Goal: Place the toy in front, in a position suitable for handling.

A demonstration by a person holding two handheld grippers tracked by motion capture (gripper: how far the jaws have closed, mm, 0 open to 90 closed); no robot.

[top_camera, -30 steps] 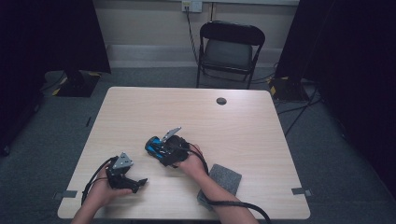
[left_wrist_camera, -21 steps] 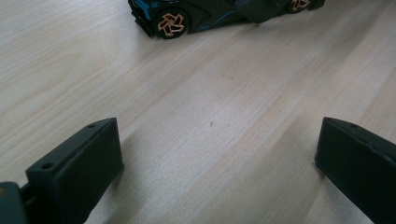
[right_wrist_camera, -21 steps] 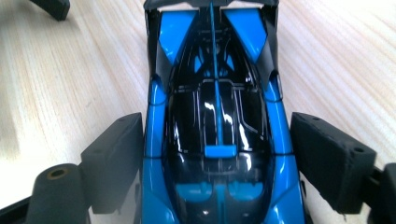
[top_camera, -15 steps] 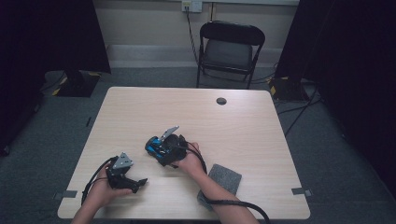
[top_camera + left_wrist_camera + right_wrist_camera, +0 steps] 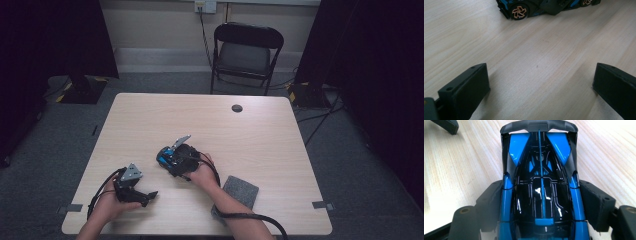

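Pale wood-grain table (image 5: 260, 130), set on grey carpet before a dark folding chair (image 5: 246, 55) and black drapes. Item: glossy blue-and-black toy sports car with orange-spoked wheels (image 5: 541, 185), left of centre on the tabletop, clamped across its flanks by the jaws of the right gripper (image 5: 176, 159), rear wing pointing away from the hand. Item: left gripper (image 5: 541, 87), resting near the front-left edge, jaws wide apart over bare wood, nothing between them; the car lay near, ahead of it. Item: grey felt pad (image 5: 239, 192), front right, beside the right forearm. Item: small dark round disc (image 5: 237, 108), far side. Assessment: the car appeared secured; the step in hand looked like carrying or handing it over. A transfer would require the empty gripper to close upon the body.
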